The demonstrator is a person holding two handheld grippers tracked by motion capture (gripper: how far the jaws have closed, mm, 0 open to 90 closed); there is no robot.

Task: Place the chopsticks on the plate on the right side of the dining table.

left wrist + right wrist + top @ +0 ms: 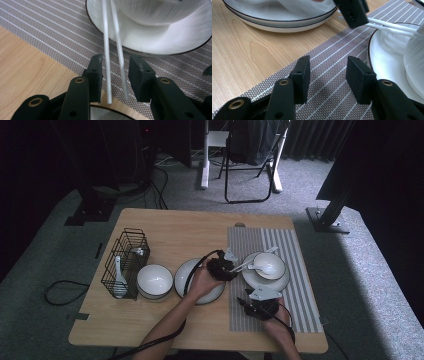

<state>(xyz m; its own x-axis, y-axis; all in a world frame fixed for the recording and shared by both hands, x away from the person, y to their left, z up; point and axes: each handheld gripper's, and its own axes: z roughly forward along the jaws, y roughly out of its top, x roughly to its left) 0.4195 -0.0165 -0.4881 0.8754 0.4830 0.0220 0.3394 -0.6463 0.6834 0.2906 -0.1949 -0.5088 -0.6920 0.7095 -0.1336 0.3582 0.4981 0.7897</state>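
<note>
A pair of white chopsticks [107, 62] lies between the jaws of my left gripper [115, 62], whose pads stand apart from the sticks; it is open. The chopsticks [250, 261] lean on a white bowl [270, 265] that sits on a black-rimmed plate [262, 281] on the striped placemat [295, 285]. From above, my left gripper [231, 266] is at the plate's left edge. My right gripper [328, 67] is open over the placemat with nothing between its fingers, just in front of that plate [384, 50]. The high view shows it [255, 302] near the table's front.
A second black-rimmed plate [186, 275] lies under the left hand, with a white bowl [154, 280] to its left. A black wire basket [125, 262] holding a white spoon [119, 277] stands at the table's left. A folding chair [250, 165] is beyond the table.
</note>
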